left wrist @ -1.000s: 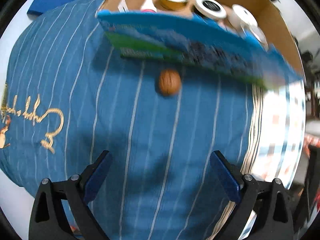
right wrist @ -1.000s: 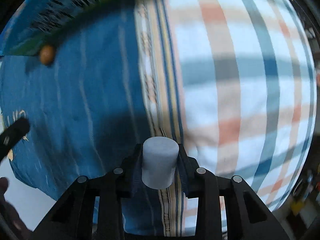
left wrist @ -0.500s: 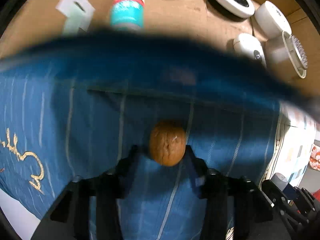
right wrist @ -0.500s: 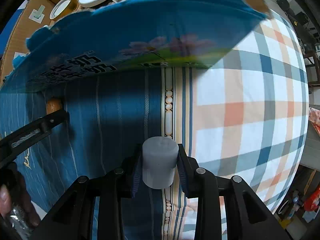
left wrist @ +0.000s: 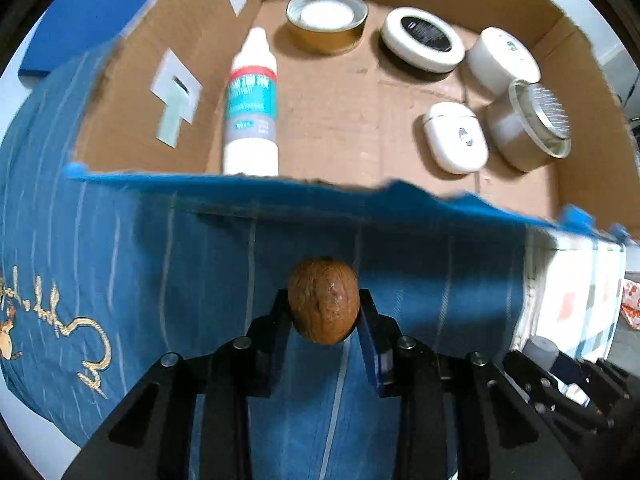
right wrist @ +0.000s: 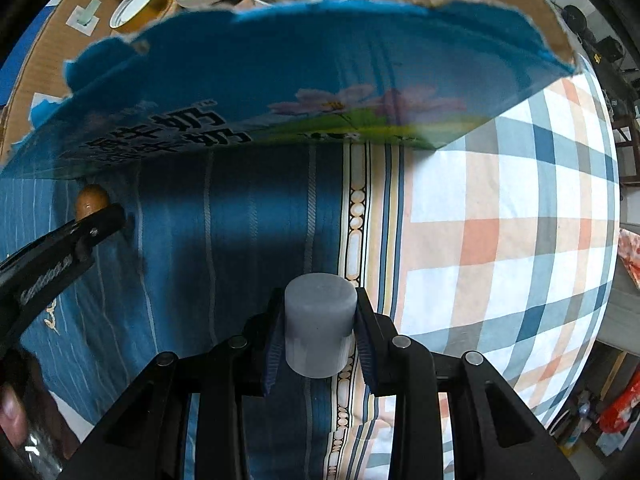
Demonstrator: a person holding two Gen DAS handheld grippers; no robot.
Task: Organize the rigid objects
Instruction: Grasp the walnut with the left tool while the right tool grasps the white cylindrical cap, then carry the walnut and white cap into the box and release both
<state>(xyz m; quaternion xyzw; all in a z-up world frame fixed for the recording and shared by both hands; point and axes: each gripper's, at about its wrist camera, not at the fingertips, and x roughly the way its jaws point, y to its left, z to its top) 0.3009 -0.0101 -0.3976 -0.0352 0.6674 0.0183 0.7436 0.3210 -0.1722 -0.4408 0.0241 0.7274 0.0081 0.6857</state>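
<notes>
Left hand-held gripper (left wrist: 323,312): clamped on a brown walnut (left wrist: 322,300), one blue pad on each side; it is held over the blue striped bedspread (left wrist: 160,264), just in front of the box's near wall.
Right hand-held gripper (right wrist: 320,328): closed around a grey cylinder (right wrist: 319,324), held upright above the border where the blue stripes meet the plaid sheet (right wrist: 500,220).
Cardboard box (left wrist: 360,112): open-topped, sitting on the bed; its near wall (right wrist: 280,92) is blue on the outside, printed with pink flowers, a green strip and large dark Chinese characters, blurred and only partly readable.
Bottle (left wrist: 251,104): white, lying on the box floor by the left wall, with a red band and a teal and grey label; the print is too blurred to read.
Gold-rimmed lid (left wrist: 327,20): at the back of the box, white inside.
Round white tin (left wrist: 422,44): beside the gold lid; its black top carries small writing that cannot be made out.
White jar (left wrist: 502,60): right of the tin.
White case (left wrist: 456,136): flat on the box floor, a small grey mark on top.
Perforated-top container (left wrist: 528,128): tilted, just beside the case.
Bedspread writing: gold embroidered script (left wrist: 52,320) at the left edge, not legible.
</notes>
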